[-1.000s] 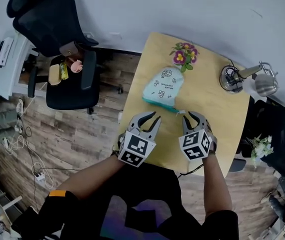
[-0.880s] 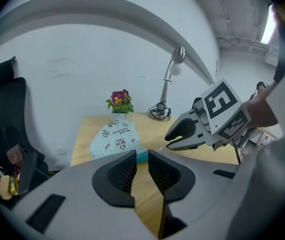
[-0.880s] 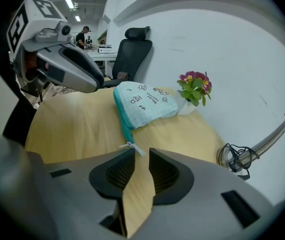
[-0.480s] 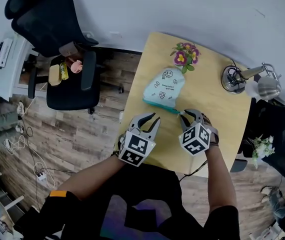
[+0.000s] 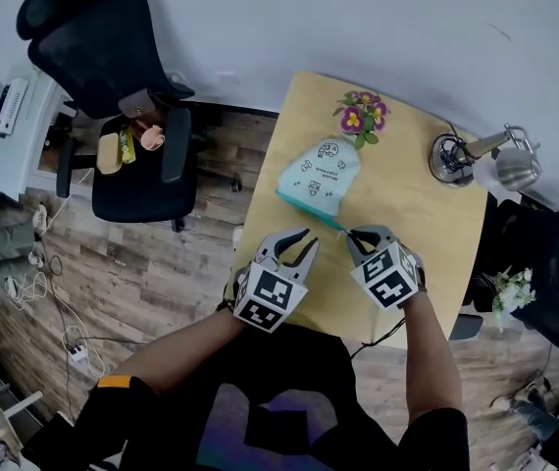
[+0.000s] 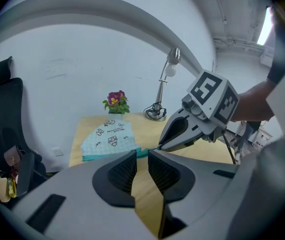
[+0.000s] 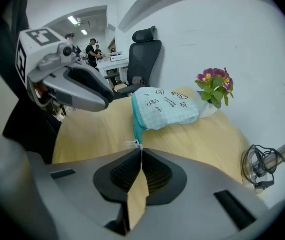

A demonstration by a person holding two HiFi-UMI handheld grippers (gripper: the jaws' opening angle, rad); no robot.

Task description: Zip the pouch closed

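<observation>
A pale blue printed pouch (image 5: 321, 172) lies on the wooden table (image 5: 412, 209), its teal zipper edge (image 5: 309, 209) facing me. At that edge's right end, my right gripper (image 5: 352, 235) is shut with its tips on the small white zipper pull (image 7: 134, 144). In the right gripper view the pouch (image 7: 165, 106) lies just beyond the right gripper (image 7: 141, 152). My left gripper (image 5: 307, 237) hovers open near the zipper's middle, with nothing between its jaws. In the left gripper view the left gripper (image 6: 142, 155) points at the pouch (image 6: 107, 135), and the right gripper (image 6: 182, 131) is close on the right.
A pot of purple flowers (image 5: 361, 112) stands right behind the pouch. A desk lamp (image 5: 476, 151) with coiled cable sits at the table's back right. A black office chair (image 5: 123, 116) stands left of the table.
My right gripper moved forward and left to the zipper's end and went from open to shut. The left gripper barely moved and stays open.
</observation>
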